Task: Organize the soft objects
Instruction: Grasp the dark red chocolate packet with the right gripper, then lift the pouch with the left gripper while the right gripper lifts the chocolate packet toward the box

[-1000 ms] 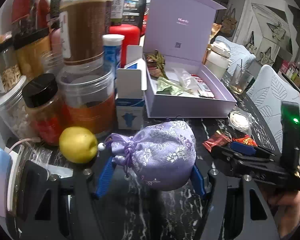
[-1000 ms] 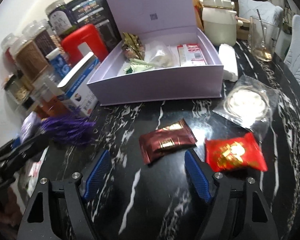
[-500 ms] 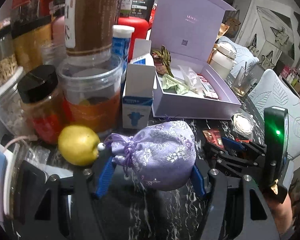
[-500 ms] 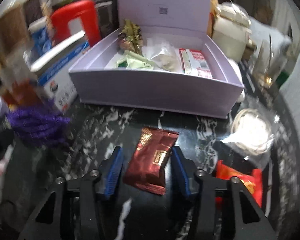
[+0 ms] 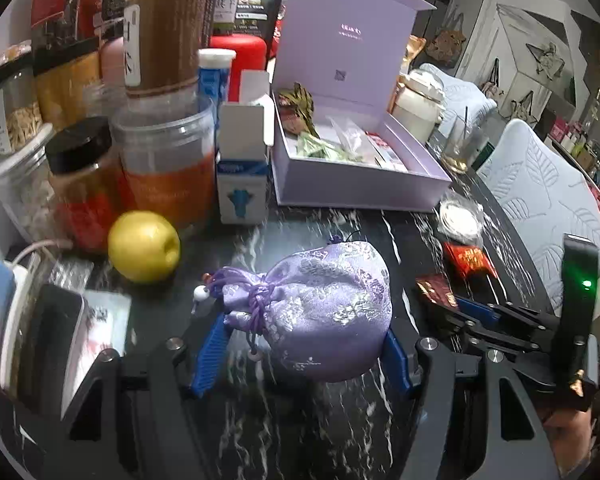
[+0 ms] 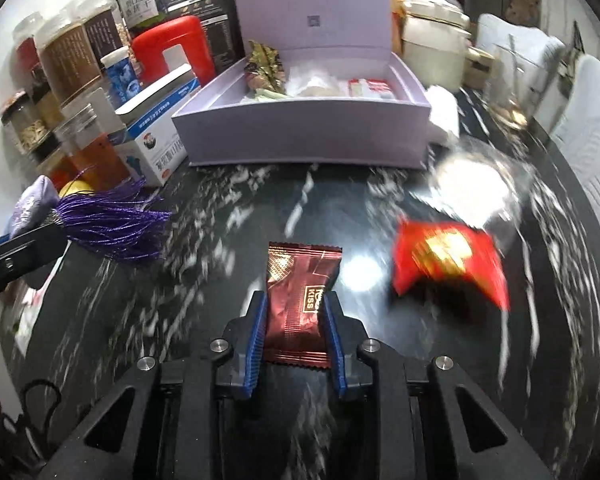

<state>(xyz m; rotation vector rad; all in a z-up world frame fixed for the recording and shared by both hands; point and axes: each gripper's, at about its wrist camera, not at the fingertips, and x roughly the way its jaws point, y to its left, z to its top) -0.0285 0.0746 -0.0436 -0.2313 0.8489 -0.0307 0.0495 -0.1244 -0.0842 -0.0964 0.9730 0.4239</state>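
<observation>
Lavender brocade drawstring pouch point(image 5: 324, 312) is clamped between the blue pads of the left gripper point(image 5: 300, 344), held above the black marble tabletop point(image 5: 308, 432); its purple tassel point(image 6: 112, 220) is seen hanging out sideways in the right wrist view. Dark red candy wrapper point(image 6: 300, 312) is pinched between the closed-in blue pads of the right gripper point(image 6: 296, 320), its far half sticking out past the fingertips. Contact between wrapper and table cannot be told. A bright red candy packet point(image 6: 448, 260) is lying on the table just right of it, blurred. Further out, a clear packet with a white disc point(image 6: 476, 184) is seen near the box's right corner. To the left, a yellow apple-like fruit point(image 5: 143, 246) is resting near the jars. Beyond, an open lavender gift box point(image 6: 300, 144) is standing mid-table, lid raised, with small packets inside. A blue-and-white carton point(image 5: 242, 168) is set just left of the box. Jars and bottles point(image 5: 160, 100) and a red container point(image 6: 172, 52) are crowded at far left. A cream lidded pot point(image 6: 436, 32) is placed at far right behind the box.
</observation>
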